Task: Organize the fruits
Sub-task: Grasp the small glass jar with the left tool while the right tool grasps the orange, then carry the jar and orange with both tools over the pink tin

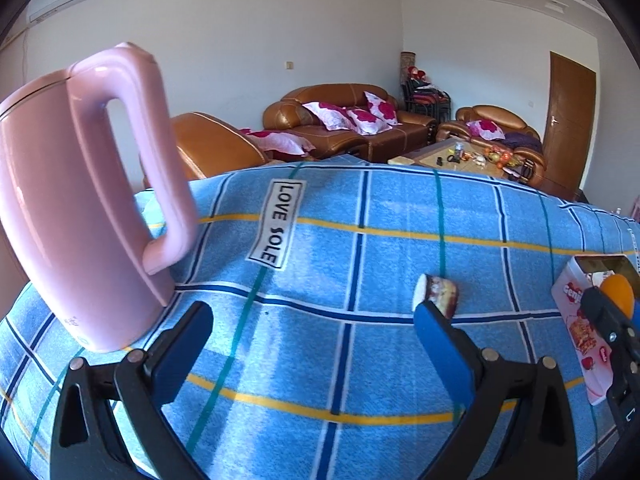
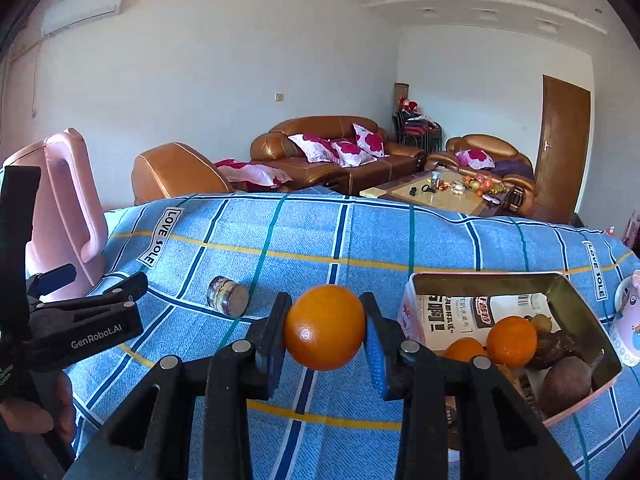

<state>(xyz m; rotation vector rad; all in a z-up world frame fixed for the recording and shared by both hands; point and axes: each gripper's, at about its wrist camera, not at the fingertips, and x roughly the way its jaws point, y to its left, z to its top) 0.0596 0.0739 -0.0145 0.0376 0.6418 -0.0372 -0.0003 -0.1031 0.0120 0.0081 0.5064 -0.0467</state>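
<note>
My right gripper (image 2: 325,330) is shut on an orange (image 2: 325,327) and holds it above the blue checked cloth, just left of an open pink tin (image 2: 412,312). The tin holds two oranges (image 2: 512,340) and dark brown fruits (image 2: 566,384). The held orange also shows in the left wrist view (image 1: 618,294), at the far right by the tin (image 1: 576,320). My left gripper (image 1: 312,320) is open and empty over the cloth, with nothing between its fingers.
A pink kettle (image 1: 76,200) stands at the table's left, close to my left gripper. A small round jar (image 2: 228,296) lies on its side mid-table. A white and pink object (image 2: 628,320) stands right of the tin. Sofas stand beyond the table's far edge.
</note>
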